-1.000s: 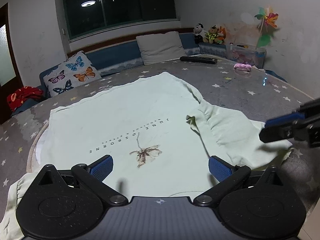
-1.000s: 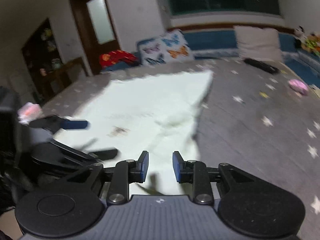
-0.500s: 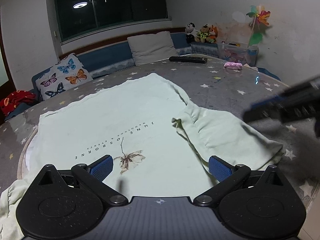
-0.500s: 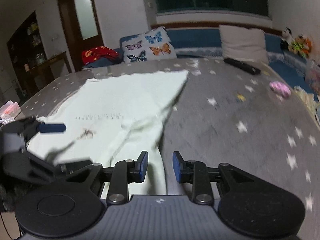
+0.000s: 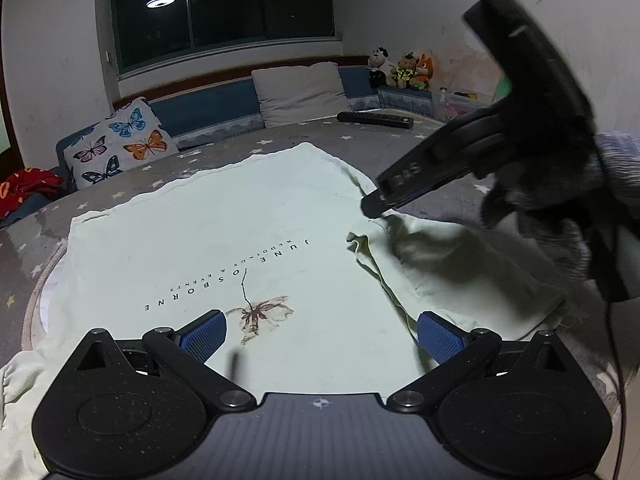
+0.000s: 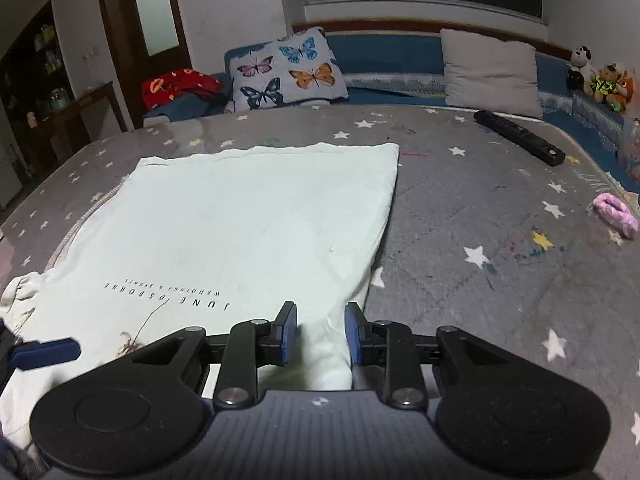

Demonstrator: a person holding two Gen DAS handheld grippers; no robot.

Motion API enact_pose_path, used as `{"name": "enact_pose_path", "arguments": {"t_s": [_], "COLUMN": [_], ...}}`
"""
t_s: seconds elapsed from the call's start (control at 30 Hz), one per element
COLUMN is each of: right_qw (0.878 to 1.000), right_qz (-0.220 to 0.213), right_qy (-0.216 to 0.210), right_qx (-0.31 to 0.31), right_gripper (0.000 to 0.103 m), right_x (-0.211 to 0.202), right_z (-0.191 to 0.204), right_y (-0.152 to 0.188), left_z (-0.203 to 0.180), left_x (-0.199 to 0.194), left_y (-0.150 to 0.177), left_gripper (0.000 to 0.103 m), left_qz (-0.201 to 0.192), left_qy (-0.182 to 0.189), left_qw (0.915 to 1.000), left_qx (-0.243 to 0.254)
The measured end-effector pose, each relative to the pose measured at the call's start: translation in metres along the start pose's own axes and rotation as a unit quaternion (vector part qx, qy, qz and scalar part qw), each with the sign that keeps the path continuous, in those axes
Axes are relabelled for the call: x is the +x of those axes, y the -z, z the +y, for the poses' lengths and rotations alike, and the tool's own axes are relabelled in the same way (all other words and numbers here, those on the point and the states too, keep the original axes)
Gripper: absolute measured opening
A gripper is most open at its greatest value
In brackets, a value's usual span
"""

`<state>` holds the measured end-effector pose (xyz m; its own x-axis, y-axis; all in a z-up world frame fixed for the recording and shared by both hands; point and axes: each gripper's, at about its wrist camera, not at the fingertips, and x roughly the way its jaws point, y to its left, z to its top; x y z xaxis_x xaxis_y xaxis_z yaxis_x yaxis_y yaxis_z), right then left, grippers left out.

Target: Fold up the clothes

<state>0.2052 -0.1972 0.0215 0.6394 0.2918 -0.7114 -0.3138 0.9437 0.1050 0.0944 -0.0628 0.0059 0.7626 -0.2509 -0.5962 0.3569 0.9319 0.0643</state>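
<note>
The shirt lay face up on the star-print surface (I could not tell whether bed or tabletop), its body spread flat ahead of both your tools and its printed chest just beyond the left gripper. Your left jaws stood wide apart with nothing between them. Your right gripper had its jaws partly apart, straddling the shirt's right side edge near the armpit; cloth sat between the pads, but neither pad was pressed on it as far as I could see.

To the right of your left jaws the right sleeve lay bunched and rumpled, partly turned in over the chest. The left sleeve sagged in a heap at the near left.

I judged the fabric thin, light and limp: it would drape, not hold a line, and would drag wrinkles if pulled by one point. You would have done best to pinch at seams (shoulder, sleeve cuff, hem corner), where the doubled cloth gives the pads something to bite.
</note>
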Motion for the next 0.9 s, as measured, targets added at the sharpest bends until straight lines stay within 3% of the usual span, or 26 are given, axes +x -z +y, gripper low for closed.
{"name": "enact_pose_path", "arguments": {"t_s": [0.13, 0.2, 0.27, 0.57, 0.7, 0.9], "right_qw": [1.0, 1.0, 0.999, 0.996, 0.996, 0.999], "right_qz": [0.016, 0.016, 0.015, -0.005, -0.01, -0.04], "right_qy": [0.013, 0.023, 0.032, 0.086, 0.084, 0.025], "right_qx": [-0.004, -0.009, -0.014, -0.009, 0.006, -0.027], "right_gripper": [0.021, 0.01, 0.005, 0.0, 0.0, 0.003], "right_x": [0.014, 0.014, 0.012, 0.001, 0.002, -0.015], "right_z": [0.001, 0.002, 0.002, -0.019, -0.031, -0.015], "right_y": [-0.005, -0.005, -0.005, 0.0, 0.004, 0.003], "left_z": [0.004, 0.007, 0.009, 0.015, 0.014, 0.012], "left_x": [-0.001, -0.001, -0.001, 0.006, 0.006, 0.008], "left_y": [0.002, 0.002, 0.003, 0.008, 0.008, 0.009], "left_gripper": [0.103, 0.103, 0.103, 0.103, 0.103, 0.103], "left_qz": [-0.001, 0.0, 0.001, 0.015, 0.018, 0.021], "left_qy": [0.002, 0.001, 0.0, -0.01, -0.01, -0.011], "left_qw": [1.0, 0.9999, 0.9998, 0.9996, 0.9996, 0.9996], "left_qx": [-0.008, -0.013, -0.017, -0.022, -0.02, -0.017]}}
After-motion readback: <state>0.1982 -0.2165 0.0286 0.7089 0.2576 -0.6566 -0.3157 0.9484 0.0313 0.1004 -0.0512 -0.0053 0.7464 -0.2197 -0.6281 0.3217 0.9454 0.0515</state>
